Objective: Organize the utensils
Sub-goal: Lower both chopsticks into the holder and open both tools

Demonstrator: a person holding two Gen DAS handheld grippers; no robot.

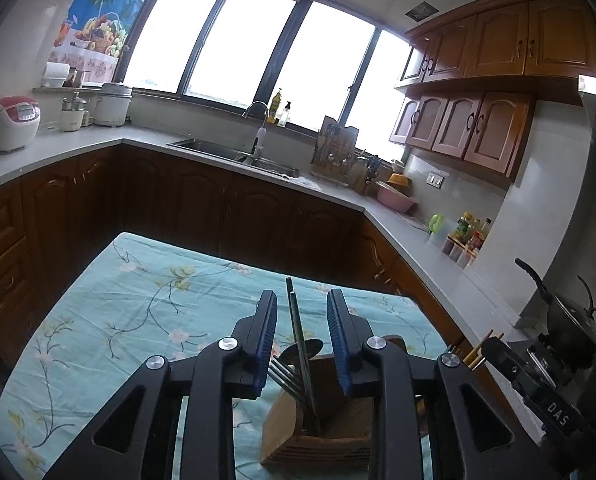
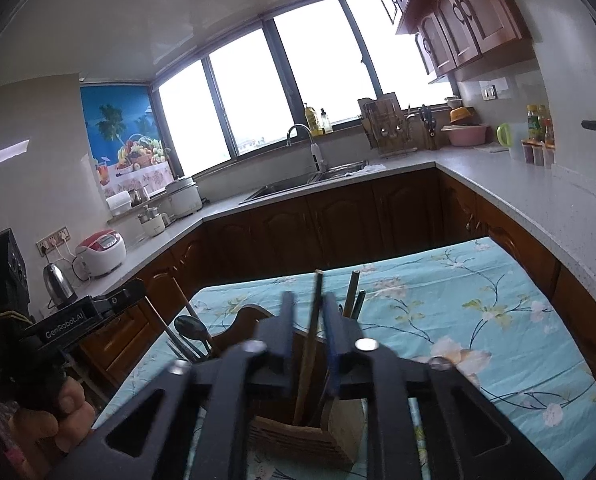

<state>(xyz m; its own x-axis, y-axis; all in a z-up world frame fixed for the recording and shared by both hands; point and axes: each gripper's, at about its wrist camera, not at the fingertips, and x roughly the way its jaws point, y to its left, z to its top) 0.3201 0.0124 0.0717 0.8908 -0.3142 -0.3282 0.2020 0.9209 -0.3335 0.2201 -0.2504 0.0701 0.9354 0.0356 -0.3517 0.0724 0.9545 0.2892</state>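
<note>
A wooden utensil holder (image 1: 317, 432) stands on the table's floral blue cloth (image 1: 118, 300), close under both grippers. My left gripper (image 1: 302, 296) is open, and a pair of dark chopsticks (image 1: 298, 340) rises between its blue pads from the holder without touching them. A fork (image 1: 282, 376) and a spoon (image 1: 294, 354) lean in the same compartment. In the right wrist view, my right gripper (image 2: 307, 296) is open around a brown wooden chopstick (image 2: 311, 332) that stands in the holder (image 2: 298, 440). More dark sticks (image 2: 353, 292) and a spoon (image 2: 190, 328) poke up beside it.
A grey L-shaped counter (image 1: 397, 216) wraps around the table, with a sink (image 1: 218, 148), a rice cooker (image 1: 12, 122), a kettle (image 2: 58, 280) and a black wok (image 1: 569, 320) on the stove at right. A hand (image 2: 50, 412) holds the left gripper's handle.
</note>
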